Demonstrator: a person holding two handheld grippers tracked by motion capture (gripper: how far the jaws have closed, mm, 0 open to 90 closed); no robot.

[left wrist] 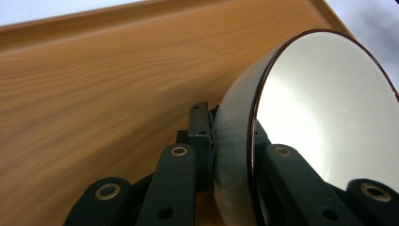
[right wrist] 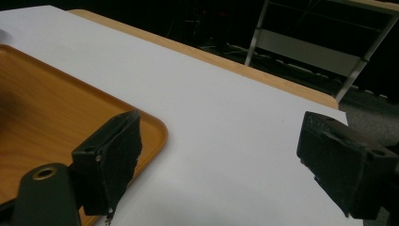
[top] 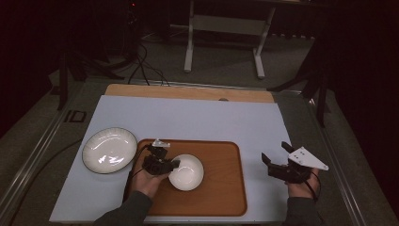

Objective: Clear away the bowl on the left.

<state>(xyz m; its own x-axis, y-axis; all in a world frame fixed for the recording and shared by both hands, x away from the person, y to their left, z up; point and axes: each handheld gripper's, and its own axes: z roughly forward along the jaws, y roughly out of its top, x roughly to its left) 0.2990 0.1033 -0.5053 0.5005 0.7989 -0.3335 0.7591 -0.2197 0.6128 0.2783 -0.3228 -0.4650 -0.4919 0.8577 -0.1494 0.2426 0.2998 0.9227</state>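
A white bowl (top: 187, 172) with a dark rim sits over the wooden tray (top: 221, 188) left of its middle. My left gripper (top: 172, 165) is shut on the bowl's left rim. In the left gripper view the bowl (left wrist: 324, 103) stands tilted, its wall pinched between the two black jaws, one pad (left wrist: 200, 125) on the outside. My right gripper (top: 275, 154) hovers open over the white mat right of the tray, nothing between its fingers (right wrist: 113, 155).
A white plate (top: 109, 149) with a dark rim lies on the white mat (top: 197, 117) left of the tray. The tray's right corner (right wrist: 150, 127) is close to my right gripper's left jaw. Beyond the table's far wooden edge (top: 188, 92) stands a metal frame.
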